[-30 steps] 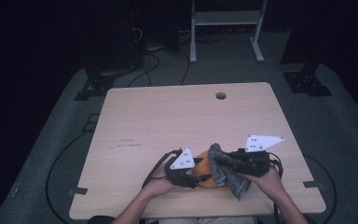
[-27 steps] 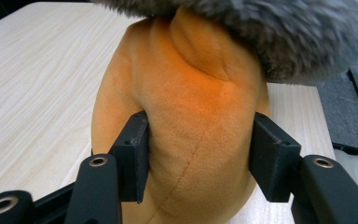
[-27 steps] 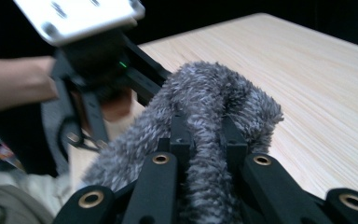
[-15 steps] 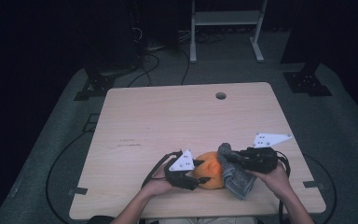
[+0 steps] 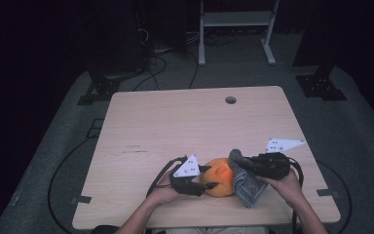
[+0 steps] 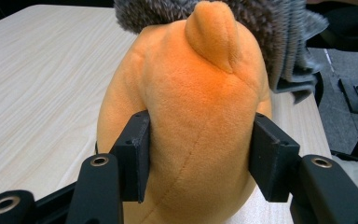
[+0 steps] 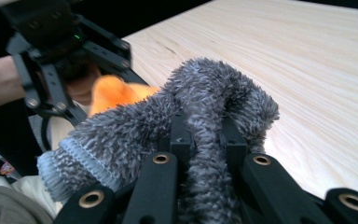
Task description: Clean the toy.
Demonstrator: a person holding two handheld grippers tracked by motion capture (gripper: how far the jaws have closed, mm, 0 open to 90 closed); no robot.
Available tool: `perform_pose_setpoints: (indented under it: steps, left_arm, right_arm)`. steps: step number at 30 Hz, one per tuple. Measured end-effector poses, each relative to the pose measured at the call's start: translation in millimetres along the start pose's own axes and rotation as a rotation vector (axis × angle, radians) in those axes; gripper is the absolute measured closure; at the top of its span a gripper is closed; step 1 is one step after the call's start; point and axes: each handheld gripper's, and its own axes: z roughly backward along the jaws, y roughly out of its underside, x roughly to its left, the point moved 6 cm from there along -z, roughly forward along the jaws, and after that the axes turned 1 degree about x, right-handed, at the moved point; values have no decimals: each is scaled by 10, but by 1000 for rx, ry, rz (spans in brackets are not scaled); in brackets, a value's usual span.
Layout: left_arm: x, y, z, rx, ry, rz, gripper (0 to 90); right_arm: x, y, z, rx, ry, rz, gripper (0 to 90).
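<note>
Orange plush toy (image 5: 219, 176) is lying near the front edge of the wooden table (image 5: 175, 122), with a grey fluffy cloth (image 5: 246, 183) draping against its right side.

The left gripper (image 5: 209, 178) is squeezing the toy's body between its two black pads, which are pressing into the plush on both sides in the left gripper view; its jaws have just been closing further on the toy. The right gripper (image 5: 238, 165) is pinching a fold of the grey cloth tightly between nearly closed jaws, as the right gripper view is showing, and is holding it against the toy's top. A hand is gripping each tool from the table's near side, and cables are trailing from both onto the tabletop.
</note>
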Motion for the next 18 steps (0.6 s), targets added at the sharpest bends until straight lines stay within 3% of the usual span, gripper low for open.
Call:
perform_pose_setpoints:
  steps: [6, 9, 14, 18]
  left_arm:
    - [11, -44, 24, -47, -6, 19, 461]
    - [19, -103, 99, -67, -9, 22, 468]
    - [52, -145, 150, -35, -47, 17, 472]
    - [33, -203, 182, -26, -44, 19, 475]
  right_arm:
    - [-139, 105, 100, 33, 70, -13, 797]
    - [-126, 69, 177, 11, 75, -11, 797]
    - [136, -194, 235, -99, -14, 31, 797]
    - [432, -317, 83, -93, -78, 97, 797]
